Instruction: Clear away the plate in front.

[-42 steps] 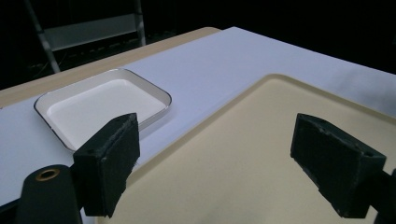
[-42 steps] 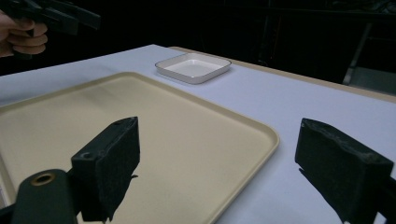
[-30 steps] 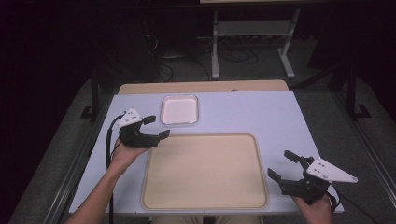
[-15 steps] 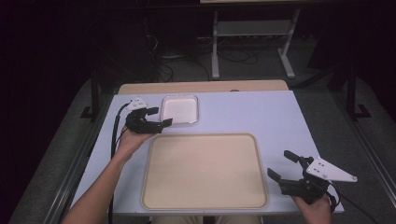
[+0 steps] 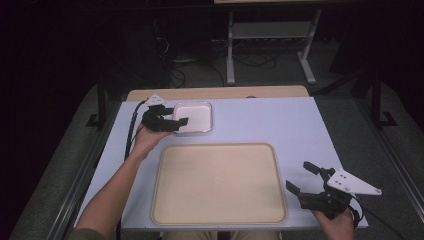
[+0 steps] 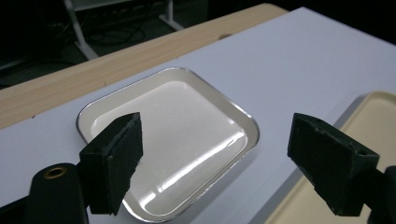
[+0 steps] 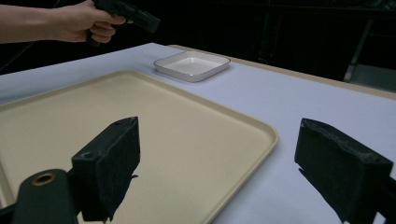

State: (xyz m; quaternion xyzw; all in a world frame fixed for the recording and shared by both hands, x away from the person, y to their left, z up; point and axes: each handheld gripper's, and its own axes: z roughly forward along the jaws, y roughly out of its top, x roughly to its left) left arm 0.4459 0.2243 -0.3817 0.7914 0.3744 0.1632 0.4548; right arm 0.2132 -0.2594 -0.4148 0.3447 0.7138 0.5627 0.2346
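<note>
Left gripper (image 5: 176, 118) up at the far left of the table (image 5: 280, 125), hovering right over the near-left edge of the small white dish (image 5: 197, 116); jaws spread wide, nothing between them; from the left gripper view, same dish (image 6: 173, 135) sitting square between the two black pads (image 6: 114, 163), rim still clear of both as far as can be told; dish empty, shiny, metal-looking rim, flat on the white table surface; just beyond it a strip of light wood (image 5: 220, 93) along the far edge.

Big beige tray (image 5: 220, 182) in the middle near side, also empty; dish just past its far-left corner, close but apart; corner of that tray (image 6: 373, 121) peeking in at the right of the left gripper view.

Right gripper (image 5: 300, 177) down at the near right corner, just off the tray's right edge, held low over the table; jaws wide apart too, holding nothing; grey three-cornered plate (image 5: 354, 182) on top; in the right gripper view, pads (image 7: 109, 163) framing the tray (image 7: 154, 140), dish (image 7: 192, 65) farther off, and the other hand (image 7: 79, 21) with its gripper up at the top left, above and left of the dish.
</note>
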